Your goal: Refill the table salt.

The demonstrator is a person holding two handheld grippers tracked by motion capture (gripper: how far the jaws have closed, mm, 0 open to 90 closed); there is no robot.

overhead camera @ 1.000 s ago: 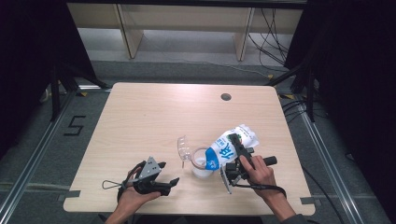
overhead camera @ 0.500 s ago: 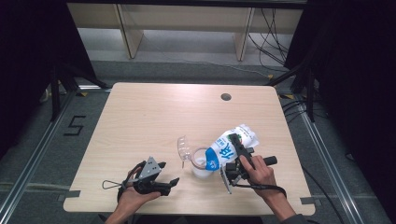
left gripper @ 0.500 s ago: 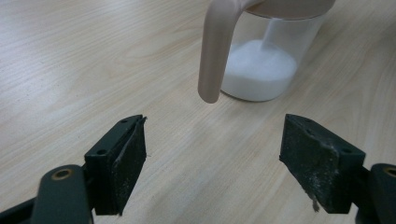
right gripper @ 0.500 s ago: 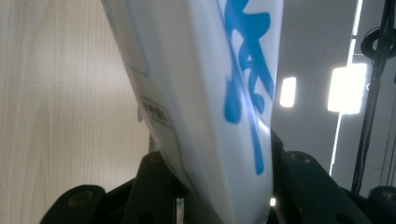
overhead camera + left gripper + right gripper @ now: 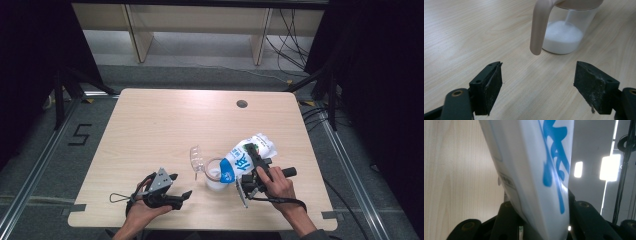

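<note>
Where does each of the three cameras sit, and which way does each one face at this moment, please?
High view: above the person's side, looking forward and down on the table; forearms, hands, left gripper, right gripper.
Left gripper view: rides low, facing the cup of white powder; its open jaws.
Right gripper view: looks along the tilted white bag; its jaws clamp it.
Shared: high and left gripper views show the cup; high and right gripper views show the bag.

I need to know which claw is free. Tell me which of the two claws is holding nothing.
The left claw: its jaws stand wide apart over bare table, short of the cup. The right claw grips the tilted white-and-blue bag over the cup.
</note>
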